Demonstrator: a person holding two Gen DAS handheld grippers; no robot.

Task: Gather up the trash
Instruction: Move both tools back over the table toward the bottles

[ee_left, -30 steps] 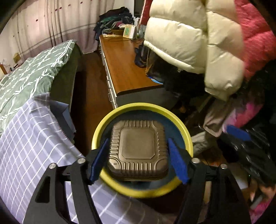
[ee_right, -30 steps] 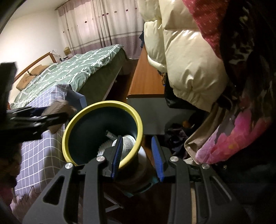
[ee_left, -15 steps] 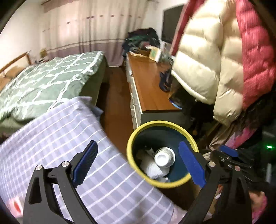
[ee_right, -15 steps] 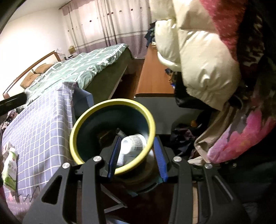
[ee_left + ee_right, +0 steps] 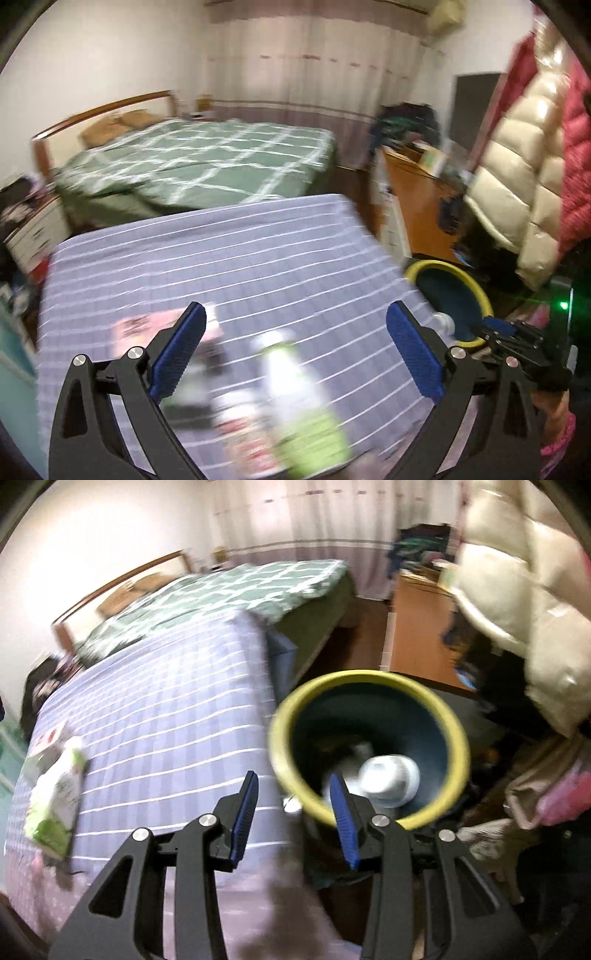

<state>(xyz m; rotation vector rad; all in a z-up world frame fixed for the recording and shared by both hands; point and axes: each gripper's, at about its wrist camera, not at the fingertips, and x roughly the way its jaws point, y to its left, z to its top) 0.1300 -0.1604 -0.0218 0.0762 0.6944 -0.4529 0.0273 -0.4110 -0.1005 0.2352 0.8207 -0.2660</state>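
My left gripper (image 5: 295, 310) hangs over the purple checked tablecloth (image 5: 240, 258), its jaws opening wide with nothing between them. Below it lie a blurred green and white packet (image 5: 295, 406) and a pink packet (image 5: 147, 325). The yellow-rimmed dark bin (image 5: 443, 264) stands off the table's right edge. In the right wrist view my right gripper (image 5: 293, 777) straddles the near left rim of the bin (image 5: 369, 675); its left pad stands clear of the rim. A white cup (image 5: 388, 775) and other trash lie inside. The green packet (image 5: 55, 797) lies at far left.
A bed with a green checked cover (image 5: 207, 162) lies behind the table. A wooden desk (image 5: 413, 199) and hanging cream and red puffer jackets (image 5: 524, 158) crowd the right side. Clothes (image 5: 546, 797) are piled by the bin. A narrow strip of floor runs between bed and desk.
My left gripper let go of the brown ribbed container over the bin, opened wide and swung left over the table. My right gripper shifted left along the bin's rim.
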